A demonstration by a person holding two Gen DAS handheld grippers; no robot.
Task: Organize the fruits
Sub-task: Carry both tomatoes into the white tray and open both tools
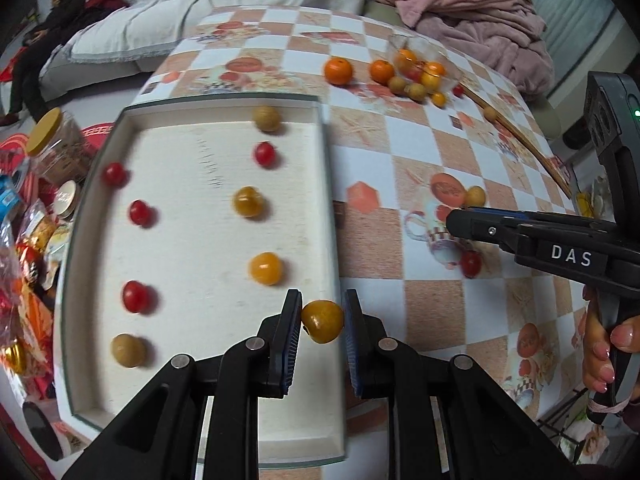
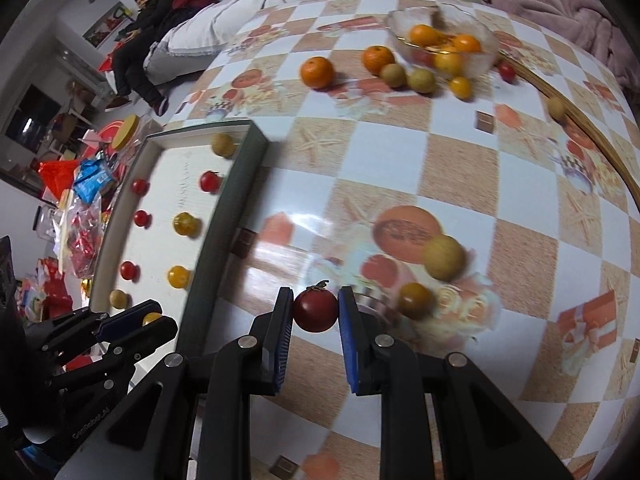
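Note:
My left gripper [image 1: 322, 322] is shut on a yellow cherry tomato [image 1: 323, 320], held over the right edge of the white tray [image 1: 192, 376]. The tray holds red tomatoes [image 1: 137, 296], yellow tomatoes [image 1: 265, 267] and tan longans [image 1: 128, 350] in two columns. My right gripper [image 2: 315, 312] is shut on a red cherry tomato [image 2: 315, 310] just above the checkered tablecloth. It also shows in the left wrist view [image 1: 456, 220]. A yellow tomato [image 2: 415, 300] and a longan [image 2: 444, 257] lie right of it.
A glass bowl [image 2: 482, 60] with oranges and tomatoes stands at the far side, with two oranges [image 2: 317, 72], longans and small tomatoes loose beside it. Snack packets and a jar [image 1: 56, 148] crowd the tray's left. A sofa and pink blanket lie beyond.

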